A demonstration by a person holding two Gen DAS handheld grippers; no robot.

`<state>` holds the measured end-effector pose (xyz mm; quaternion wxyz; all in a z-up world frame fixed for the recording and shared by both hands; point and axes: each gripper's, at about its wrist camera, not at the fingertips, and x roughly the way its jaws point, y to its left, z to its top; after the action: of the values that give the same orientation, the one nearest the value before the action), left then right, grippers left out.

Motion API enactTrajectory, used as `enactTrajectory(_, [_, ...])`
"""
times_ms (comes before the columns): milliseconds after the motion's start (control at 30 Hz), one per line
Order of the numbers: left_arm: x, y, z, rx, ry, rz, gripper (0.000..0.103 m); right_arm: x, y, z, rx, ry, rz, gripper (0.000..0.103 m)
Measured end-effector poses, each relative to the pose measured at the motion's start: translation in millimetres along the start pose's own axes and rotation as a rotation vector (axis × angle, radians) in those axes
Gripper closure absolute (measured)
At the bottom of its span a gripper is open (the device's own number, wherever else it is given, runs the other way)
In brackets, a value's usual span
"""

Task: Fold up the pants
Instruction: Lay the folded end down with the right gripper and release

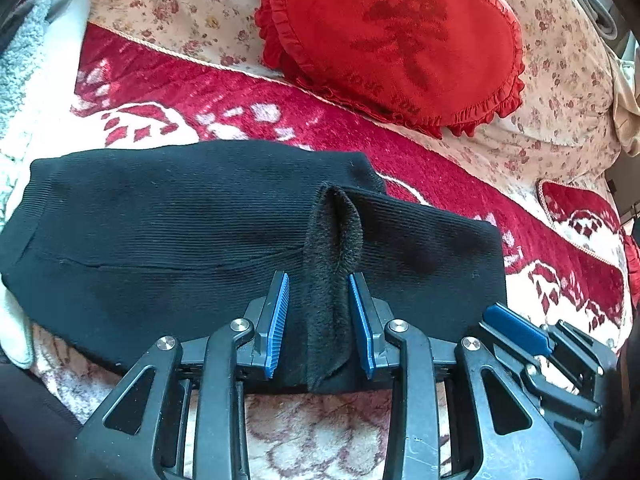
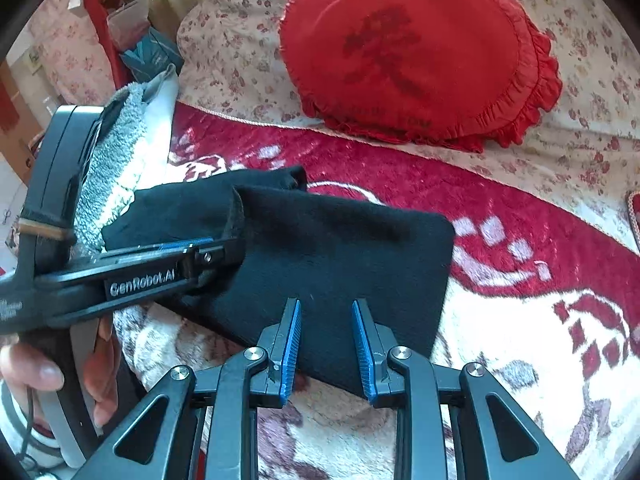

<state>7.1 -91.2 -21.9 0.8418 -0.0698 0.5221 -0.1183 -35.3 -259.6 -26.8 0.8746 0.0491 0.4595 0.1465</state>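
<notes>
Between left gripper (image 1: 320, 320) pads: raised fuzzy fold of black pants (image 1: 200, 220), jaws apart, grip contact unclear. Ahead of right gripper (image 2: 326, 340): pants edge on red blanket (image 2: 520, 216), jaws open, holding nothing. Pants' near hem hidden behind fingers.

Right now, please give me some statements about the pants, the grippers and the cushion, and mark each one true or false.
1. The black pants lie on a red and white patterned blanket. True.
2. The left gripper is shut tight on the fabric. False: its jaws stand open, with a raised fleecy fold between them.
3. A red heart-shaped cushion with a frill lies beyond the pants. True.
4. The right gripper holds the cushion. False: it is open, over the near edge of the pants, and grips nothing.
5. The pants are blue denim. False: they are black ribbed knit.
</notes>
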Motion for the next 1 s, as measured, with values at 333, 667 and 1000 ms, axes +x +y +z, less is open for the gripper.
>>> enactTrajectory(333, [-25.5, 29.0, -7.4, -0.034, -0.041, 0.064, 0.073, 34.3, 31.4, 16.1, -0.036, 0.026, 0.033, 0.078])
enactTrajectory(667, [-41.4, 55.3, -16.9, -0.094, -0.052, 0.078, 0.058, 34.9, 63.6, 20.5, -0.107, 0.014, 0.031, 0.078])
enactTrajectory(1000, [-53.2, 76.0, -26.7, -0.124, -0.061, 0.1, 0.058, 47.3, 78.7, 18.6, -0.121, 0.057, 0.055, 0.078])
